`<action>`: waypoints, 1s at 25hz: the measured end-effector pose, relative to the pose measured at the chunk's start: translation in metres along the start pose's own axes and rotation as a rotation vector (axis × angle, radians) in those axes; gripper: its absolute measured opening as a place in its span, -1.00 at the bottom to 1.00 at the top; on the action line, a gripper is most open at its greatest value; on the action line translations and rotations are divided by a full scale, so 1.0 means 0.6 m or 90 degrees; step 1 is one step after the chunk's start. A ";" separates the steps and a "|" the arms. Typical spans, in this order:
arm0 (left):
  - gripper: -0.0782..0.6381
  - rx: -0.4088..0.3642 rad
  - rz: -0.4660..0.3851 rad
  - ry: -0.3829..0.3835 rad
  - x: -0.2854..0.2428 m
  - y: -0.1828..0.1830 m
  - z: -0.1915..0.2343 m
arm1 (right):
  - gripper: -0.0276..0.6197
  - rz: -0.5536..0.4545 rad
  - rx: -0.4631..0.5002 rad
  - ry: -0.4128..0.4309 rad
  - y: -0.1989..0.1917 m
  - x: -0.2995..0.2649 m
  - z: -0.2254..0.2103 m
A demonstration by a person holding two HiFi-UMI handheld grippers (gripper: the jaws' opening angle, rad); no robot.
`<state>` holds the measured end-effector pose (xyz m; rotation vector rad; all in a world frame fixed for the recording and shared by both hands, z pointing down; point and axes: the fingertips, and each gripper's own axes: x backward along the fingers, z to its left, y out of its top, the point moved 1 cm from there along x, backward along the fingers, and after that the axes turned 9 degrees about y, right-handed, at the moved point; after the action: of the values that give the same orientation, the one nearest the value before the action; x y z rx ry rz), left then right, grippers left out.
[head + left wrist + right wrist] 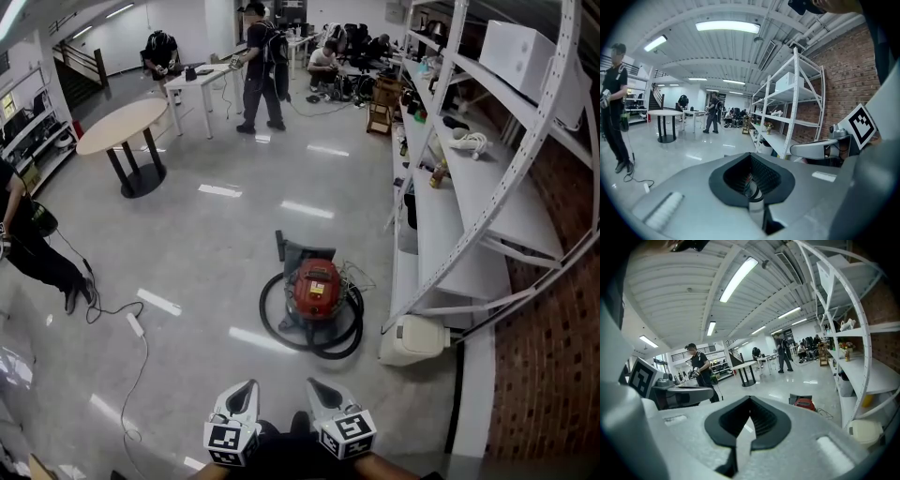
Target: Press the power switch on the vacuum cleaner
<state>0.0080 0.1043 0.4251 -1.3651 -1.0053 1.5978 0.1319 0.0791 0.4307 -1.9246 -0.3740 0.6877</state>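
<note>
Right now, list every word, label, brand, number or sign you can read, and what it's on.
No text is readable.
On the red drum vacuum cleaner: any print too small to read.
On the left gripper and right gripper: black-and-white square markers, no words.
On the white shelf box: no print visible.

The floor (206, 244) is smooth, glossy grey and mirrors the ceiling lights. The vacuum (319, 284) has a shiny red plastic top, and its hose (269, 314) is dull black. The shelf (469, 178) is white-painted metal with perforated posts and smooth boards. The wall (548, 394) is rough, matt red brick. The round desk (122, 127) has a pale, matt wood-look top. The left gripper (750, 155) and right gripper (749, 398) have matt grey plastic shells, and their pads (769, 176) are black, ribbed and rubbery.
</note>
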 end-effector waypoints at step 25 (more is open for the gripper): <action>-0.73 0.003 0.037 -0.130 -0.245 0.058 0.042 | -0.94 0.045 -0.027 -0.132 0.071 -0.143 -0.136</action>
<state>-0.0036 -0.0466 0.4494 -1.2563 -1.0885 1.8098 0.1122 -0.0444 0.4444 -1.9191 -0.4547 0.9362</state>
